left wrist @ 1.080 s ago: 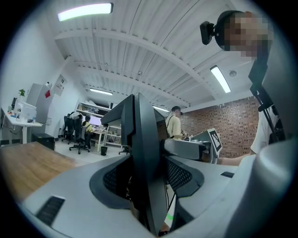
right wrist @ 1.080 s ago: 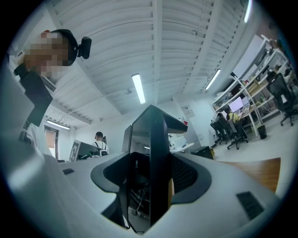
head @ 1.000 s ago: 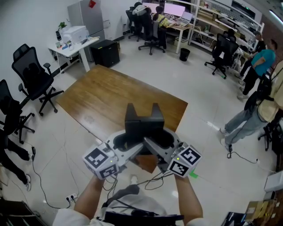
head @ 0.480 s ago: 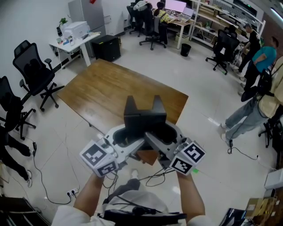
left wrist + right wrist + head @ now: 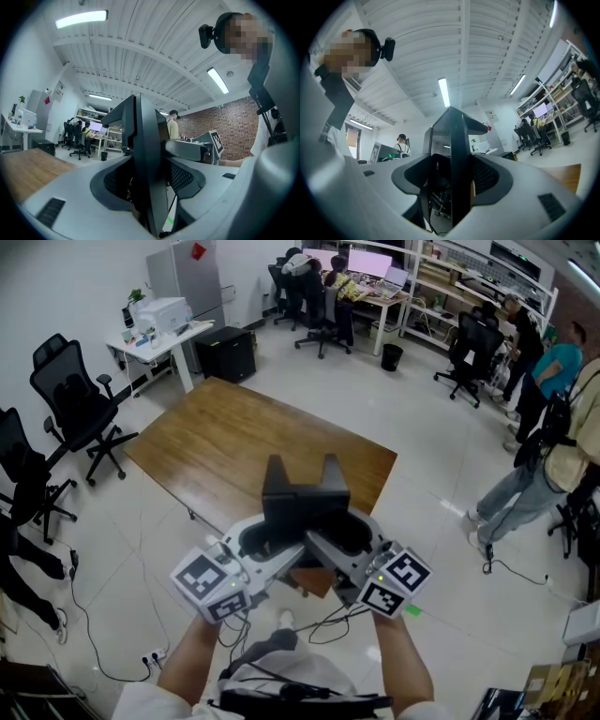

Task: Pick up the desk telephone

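Note:
The black desk telephone (image 5: 305, 498) hangs in the air over the near edge of the wooden table (image 5: 225, 442), its two cradle horns pointing up. My left gripper (image 5: 272, 545) clamps it from the left and my right gripper (image 5: 342, 540) from the right, both roughly level. In the left gripper view the telephone (image 5: 145, 150) fills the gap between the white jaws as a dark upright slab. The right gripper view shows the same telephone (image 5: 457, 159) seated between its jaws. The telephone's underside and any cord are hidden.
Black office chairs (image 5: 80, 404) stand at the left. A white desk with a printer (image 5: 159, 315) and a black cabinet (image 5: 230, 352) are at the back. People (image 5: 544, 465) stand at the right. Cables (image 5: 94, 634) lie on the floor at the lower left.
Both grippers and the telephone have shifted a little together, slightly upward. The hold on the telephone looks the same.

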